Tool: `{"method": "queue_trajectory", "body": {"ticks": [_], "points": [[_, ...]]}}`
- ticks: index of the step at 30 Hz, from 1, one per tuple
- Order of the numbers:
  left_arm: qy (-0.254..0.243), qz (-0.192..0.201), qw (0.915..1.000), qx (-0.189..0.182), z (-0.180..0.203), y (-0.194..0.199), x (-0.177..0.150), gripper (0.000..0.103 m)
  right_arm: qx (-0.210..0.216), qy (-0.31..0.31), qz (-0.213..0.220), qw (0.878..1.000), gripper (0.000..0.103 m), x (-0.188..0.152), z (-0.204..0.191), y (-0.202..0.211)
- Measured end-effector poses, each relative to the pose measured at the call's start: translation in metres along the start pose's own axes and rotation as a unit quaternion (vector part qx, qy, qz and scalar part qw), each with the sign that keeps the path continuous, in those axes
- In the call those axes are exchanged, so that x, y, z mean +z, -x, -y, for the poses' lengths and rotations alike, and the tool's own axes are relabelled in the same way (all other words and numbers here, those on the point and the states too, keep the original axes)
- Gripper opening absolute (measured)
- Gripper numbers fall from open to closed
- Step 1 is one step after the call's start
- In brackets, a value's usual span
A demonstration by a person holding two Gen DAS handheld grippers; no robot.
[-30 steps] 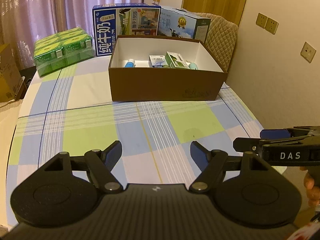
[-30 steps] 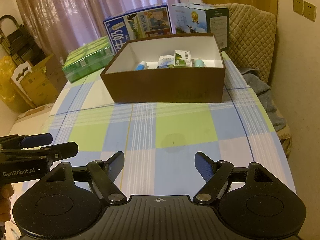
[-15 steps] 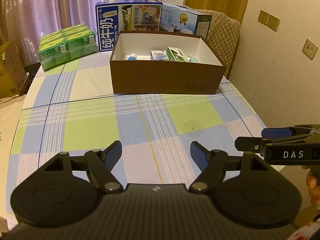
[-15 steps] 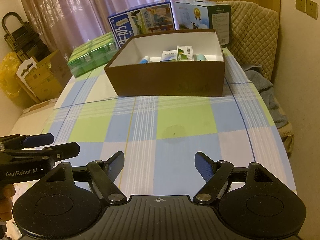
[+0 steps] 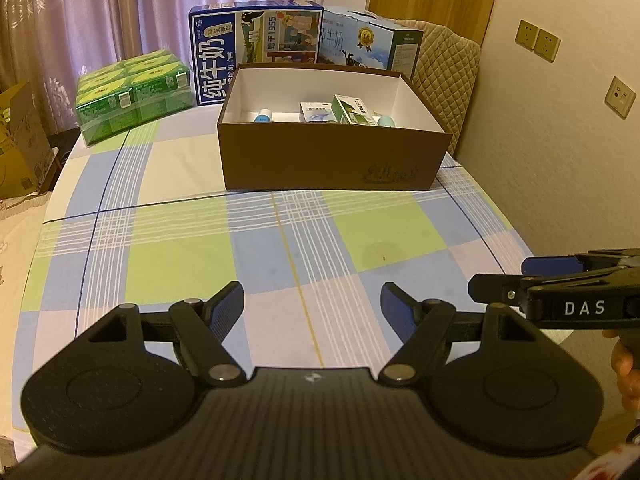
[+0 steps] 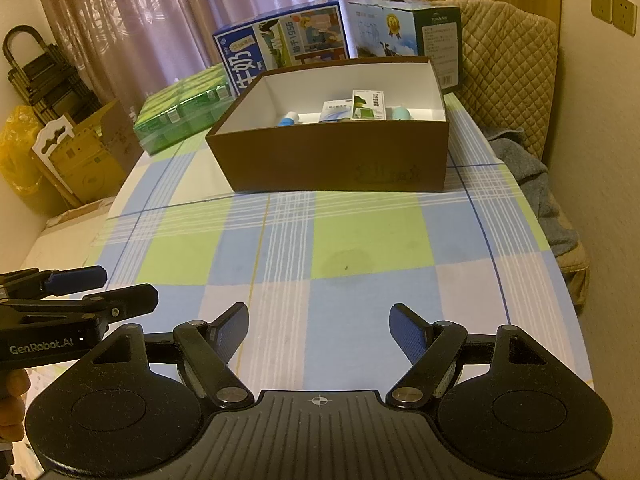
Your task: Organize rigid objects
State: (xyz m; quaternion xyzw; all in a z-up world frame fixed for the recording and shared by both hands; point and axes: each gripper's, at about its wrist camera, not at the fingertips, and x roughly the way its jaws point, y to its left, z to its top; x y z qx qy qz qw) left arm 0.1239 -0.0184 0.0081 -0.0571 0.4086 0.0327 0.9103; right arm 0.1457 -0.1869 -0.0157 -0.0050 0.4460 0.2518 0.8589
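Note:
A brown open box (image 5: 332, 160) (image 6: 336, 162) with a white inside stands at the far end of the checked tablecloth. Inside it I see a green-and-white carton (image 5: 352, 110) (image 6: 368, 105), a pale blue-white carton (image 5: 316, 112) (image 6: 336, 111), a white bottle with a blue band (image 5: 263, 115) (image 6: 289, 119) and a teal rounded thing (image 5: 386, 121) (image 6: 401, 113). My left gripper (image 5: 312, 308) hovers open over the near part of the cloth with nothing between its fingers. My right gripper (image 6: 319, 330) is open and empty too, beside it.
Behind the brown box stand a blue milk carton case (image 5: 256, 48) and a second printed case (image 5: 368, 46). A green shrink-wrapped pack (image 5: 134, 94) lies at the far left. A quilted chair back (image 6: 508, 68) and a wall flank the table on the right; cardboard boxes (image 6: 84, 156) sit on the left floor.
The brown box and cases sit slightly further off and a little more of the room shows. Both grippers remain open and empty.

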Motion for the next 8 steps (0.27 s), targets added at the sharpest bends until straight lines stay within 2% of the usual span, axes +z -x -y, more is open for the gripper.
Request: {"method": "queue_trajectory", "body": {"ticks": [8], "points": [[-0.003,-0.001,1.0000,0.001,-0.0053,-0.0064,0.0078,0.071,0.000,-0.001,-0.001,1.000,0.075,0.0019,0.0007,-0.0021]]}}
